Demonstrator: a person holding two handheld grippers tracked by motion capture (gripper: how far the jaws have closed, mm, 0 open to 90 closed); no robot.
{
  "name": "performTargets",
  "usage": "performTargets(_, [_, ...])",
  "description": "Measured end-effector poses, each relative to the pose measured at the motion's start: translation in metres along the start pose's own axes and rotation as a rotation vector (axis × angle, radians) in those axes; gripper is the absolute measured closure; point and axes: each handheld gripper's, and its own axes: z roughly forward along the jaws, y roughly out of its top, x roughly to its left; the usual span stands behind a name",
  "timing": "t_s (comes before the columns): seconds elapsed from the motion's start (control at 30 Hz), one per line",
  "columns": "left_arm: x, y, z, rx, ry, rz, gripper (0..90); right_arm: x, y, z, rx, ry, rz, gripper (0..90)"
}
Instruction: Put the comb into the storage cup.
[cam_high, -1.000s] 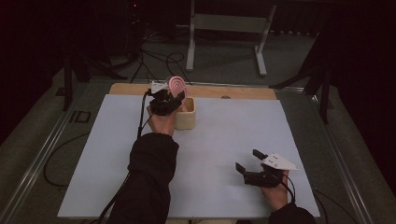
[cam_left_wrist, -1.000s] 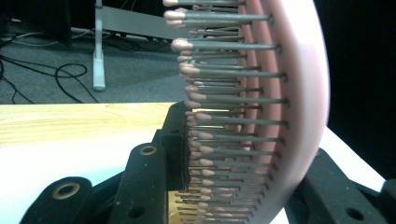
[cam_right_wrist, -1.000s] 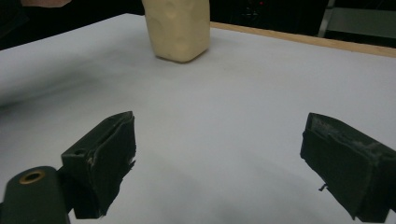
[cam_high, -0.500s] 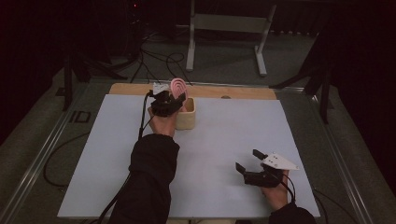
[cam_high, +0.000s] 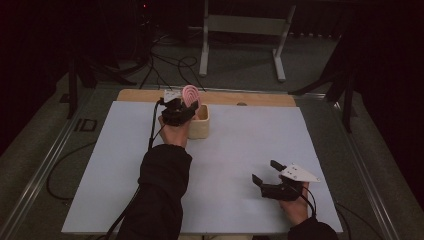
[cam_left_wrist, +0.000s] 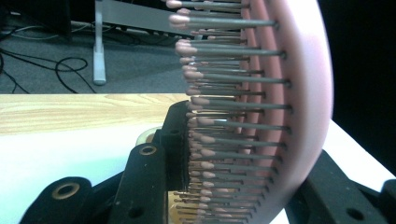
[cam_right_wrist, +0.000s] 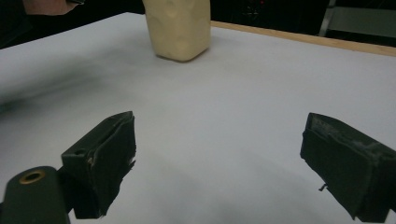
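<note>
My left claw (cam_high: 186, 106) is pinching the pink hairbrush (cam_high: 191, 96), head upright, over the beige holder (cam_high: 201, 122) just beside it. Right claw (cam_high: 267, 172) spread wide, well apart on white counter (cam_high: 235, 150).

My work lies on a white table top (cam_high: 240, 150) with a strip of bare wood (cam_high: 250, 98) along its far edge. Beyond it, on the grey floor (cam_high: 240, 70), a pale metal stand (cam_high: 245, 30) rests beside loose black cables (cam_high: 170, 62).
</note>
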Motion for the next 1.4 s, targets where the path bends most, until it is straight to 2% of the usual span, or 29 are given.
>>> performTargets(0.67, [0.002, 0.000, 0.001, -0.004, -0.012, -0.016, 63.6, 0.000, 0.000, 0.001, 0.005, 0.001, -0.008, 10.4])
performTargets(1.13, [0.009, 0.003, 0.000, 0.022, -0.010, -0.029, 62.3, 0.001, 0.000, 0.000, 0.005, 0.000, -0.005, 10.4])
performTargets(1.3, [0.013, 0.001, 0.002, 0.055, 0.003, -0.039, 52.8, 0.000, 0.000, 0.000, 0.005, -0.001, -0.004, 10.4])
performTargets(1.4, [0.014, 0.000, 0.003, 0.058, 0.005, -0.051, 46.4, 0.000, 0.000, 0.000, 0.005, -0.001, -0.004, 10.4])
